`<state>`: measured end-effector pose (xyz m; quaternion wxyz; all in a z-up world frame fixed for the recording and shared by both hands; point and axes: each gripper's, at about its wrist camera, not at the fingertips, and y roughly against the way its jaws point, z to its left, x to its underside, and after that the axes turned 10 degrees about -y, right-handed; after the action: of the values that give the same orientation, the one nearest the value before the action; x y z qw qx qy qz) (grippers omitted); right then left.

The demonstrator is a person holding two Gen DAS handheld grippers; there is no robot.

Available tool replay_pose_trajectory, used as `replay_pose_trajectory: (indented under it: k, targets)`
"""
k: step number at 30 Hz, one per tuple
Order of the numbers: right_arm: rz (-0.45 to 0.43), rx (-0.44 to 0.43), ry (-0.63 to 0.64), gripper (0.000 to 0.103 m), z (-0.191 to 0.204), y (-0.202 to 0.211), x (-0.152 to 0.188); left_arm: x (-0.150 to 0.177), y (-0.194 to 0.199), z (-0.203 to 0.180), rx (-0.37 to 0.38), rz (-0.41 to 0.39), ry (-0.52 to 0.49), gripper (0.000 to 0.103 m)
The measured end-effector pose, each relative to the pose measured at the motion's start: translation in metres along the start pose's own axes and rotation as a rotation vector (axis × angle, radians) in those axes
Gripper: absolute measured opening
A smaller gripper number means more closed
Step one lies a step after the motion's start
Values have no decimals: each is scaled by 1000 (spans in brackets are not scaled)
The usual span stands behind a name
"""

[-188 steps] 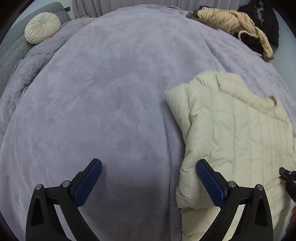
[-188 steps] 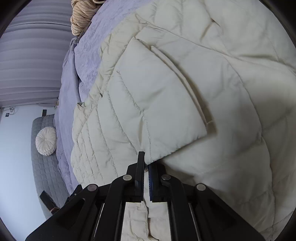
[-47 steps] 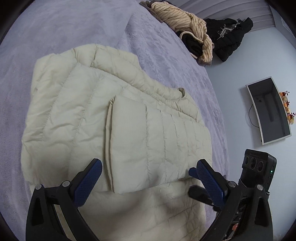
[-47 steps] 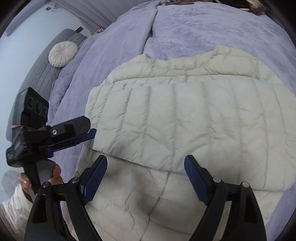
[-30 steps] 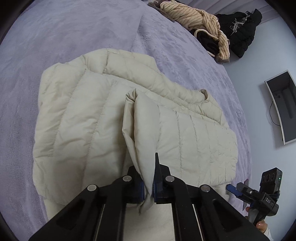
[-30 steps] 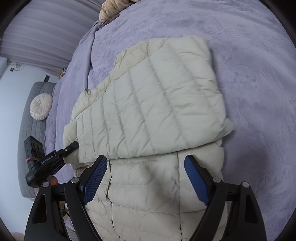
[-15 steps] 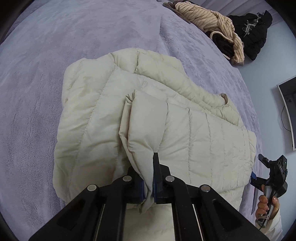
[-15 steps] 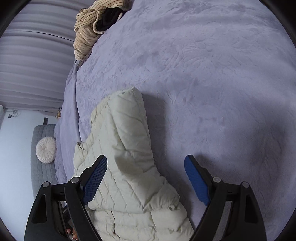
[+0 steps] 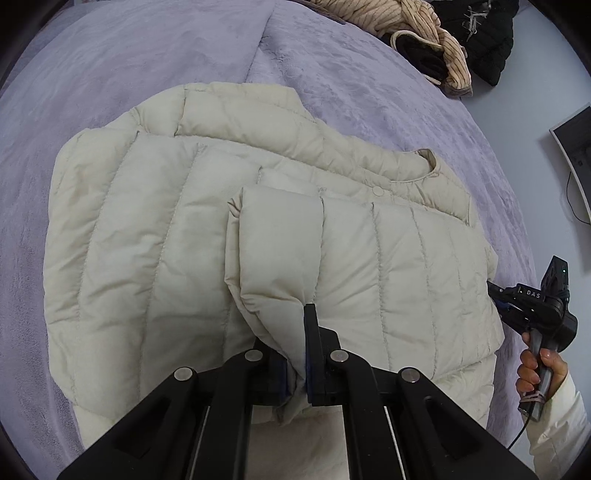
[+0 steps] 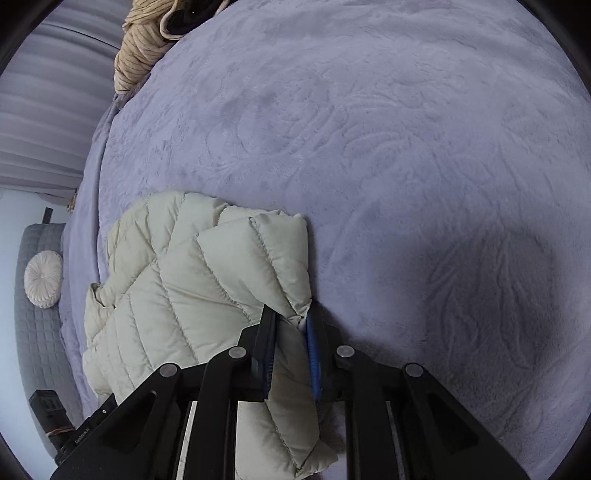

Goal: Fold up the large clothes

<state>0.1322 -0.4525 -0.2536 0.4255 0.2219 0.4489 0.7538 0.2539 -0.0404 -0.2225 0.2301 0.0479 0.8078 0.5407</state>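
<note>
The cream puffer jacket (image 9: pixel 155 258) was spread on the lilac bedspread (image 10: pixel 406 147), w/ a folded panel pinched tight in the left gripper (image 9: pixel 295 369). Its far edge was caught betw. the closing pads of the right gripper (image 10: pixel 291 354). Other clothes (image 9: pixel 424 33) were heaped well beyond.

The cream jacket (image 9: pixel 155 258) lying ahead of the left gripper (image 9: pixel 294 354) is looking like smooth, faintly sheened quilted cloth, puffed between stitched seams. Under it, the lilac bedspread (image 10: pixel 388 147) is showing a matt, plush nap with brushed swirls. The right gripper (image 10: pixel 290 350), its jaws closing on jacket cloth, is looking like matt black plastic with bright metal pins and ridged blue pads (image 10: pixel 314 365).
</note>
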Motion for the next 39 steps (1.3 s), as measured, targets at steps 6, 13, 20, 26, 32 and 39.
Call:
replay_pose_trajectory:
  k: [6,13,20,26,32,39]
  targets:
    - [-61,-21,15,17,5,39,14,0,1,6,-5,11,-3,8]
    - [40,-63,163,17,32,28,68,-5,-2,-1,-26,12,-21,8]
    - [41,-18,132,14,20,6,75,-9,16,12,-48,3,-42,8]
    - [39,6,150,14,23,6,78,-6,41,28,-184,-31,-39,8]
    - [30,29,167,14,32,2,83,-2,62,14,-123,-99,-75,8]
    - [25,49,179,16,38,2,89,14,13,-3,-224,40,-151,8]
